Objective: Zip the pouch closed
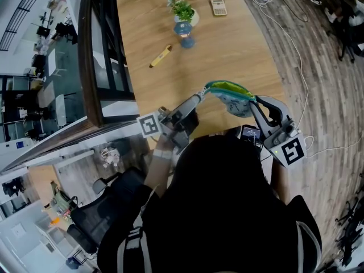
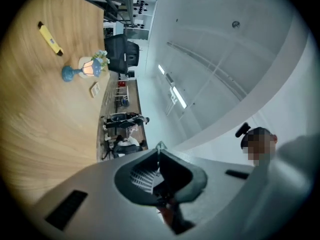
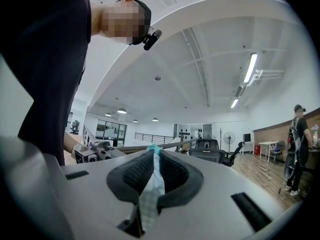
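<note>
The wooden table [image 1: 239, 50] filled most of my head view, and the work was happening off its surface, above the near edge and close to the operator's body. The pouch [image 1: 232, 95] hung in the air there, stretched between the two tools. It was pale blue with a green rim along the top. That rim looked spread, with lining showing inside, so I judged the mouth was open and the zip not yet run.

The right gripper [image 1: 257, 102] was on the pouch's right end. Its own view showed a strip of pale checked fabric sandwiched flat between the pads, so it had a firm pinch on the cloth and was acting as the anchor.

The left gripper [image 1: 203, 93] met the pouch's left end. In its view the jaws were pressed together with only a small thin sliver poking out at the tip. I took that for the zip pull, though it was too small to be sure.

By my reading both holds were set up and the closing stroke remained: drawing the pull along the rim toward the anchored end.

Farther up the table, well apart from all this, stood a small potted plant [image 1: 185, 19], a calculator [image 1: 218, 6] and a yellow marker-like stick [image 1: 161, 56].
</note>
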The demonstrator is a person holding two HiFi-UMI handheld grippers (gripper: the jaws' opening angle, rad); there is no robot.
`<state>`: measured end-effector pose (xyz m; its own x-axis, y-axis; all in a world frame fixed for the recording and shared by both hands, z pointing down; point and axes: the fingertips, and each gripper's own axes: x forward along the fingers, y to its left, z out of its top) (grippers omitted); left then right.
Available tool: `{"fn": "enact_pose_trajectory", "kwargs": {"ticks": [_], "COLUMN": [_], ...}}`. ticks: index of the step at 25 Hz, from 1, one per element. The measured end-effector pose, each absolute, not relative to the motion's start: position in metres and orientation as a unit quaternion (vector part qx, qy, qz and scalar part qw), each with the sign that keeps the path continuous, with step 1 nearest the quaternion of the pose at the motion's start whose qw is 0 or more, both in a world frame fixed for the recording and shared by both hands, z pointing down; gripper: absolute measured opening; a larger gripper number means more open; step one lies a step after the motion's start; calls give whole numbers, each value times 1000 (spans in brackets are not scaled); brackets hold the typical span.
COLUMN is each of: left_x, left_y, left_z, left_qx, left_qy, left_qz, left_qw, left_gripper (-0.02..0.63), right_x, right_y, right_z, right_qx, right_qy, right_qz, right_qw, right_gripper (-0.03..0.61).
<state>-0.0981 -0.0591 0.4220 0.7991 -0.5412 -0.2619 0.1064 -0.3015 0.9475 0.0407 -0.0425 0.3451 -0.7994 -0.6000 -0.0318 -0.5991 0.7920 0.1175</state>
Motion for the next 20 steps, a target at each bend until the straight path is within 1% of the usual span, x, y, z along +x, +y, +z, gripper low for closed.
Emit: {"fn": "enact_pose_trajectory", "kwargs": {"ticks": [4,12,17,20], "left_x": [-98,-108,-111,-108], "left_y": [-62,-68,-68,-66], "left_z": [425,405,383,377], "left_qx": [754,766,780,791], "left_qy": [-162,-181,-193,-192], "left_qz": [-271,-260,-249,-234], "left_qw": [576,559,540,532], "left_gripper": [12,12,12,12], "right_x": [44,47,46,46], "right_y": [-45,-52,-61,-62], "right_z": [356,375,414,431], "right_qx": [324,327,345,348], "right_qy": [-945,-944,-934,-934], "right_qz": [-47,-38,-45,-17], "right_qw": [10,17,75,73], "right_gripper": [46,46,55,57]}}
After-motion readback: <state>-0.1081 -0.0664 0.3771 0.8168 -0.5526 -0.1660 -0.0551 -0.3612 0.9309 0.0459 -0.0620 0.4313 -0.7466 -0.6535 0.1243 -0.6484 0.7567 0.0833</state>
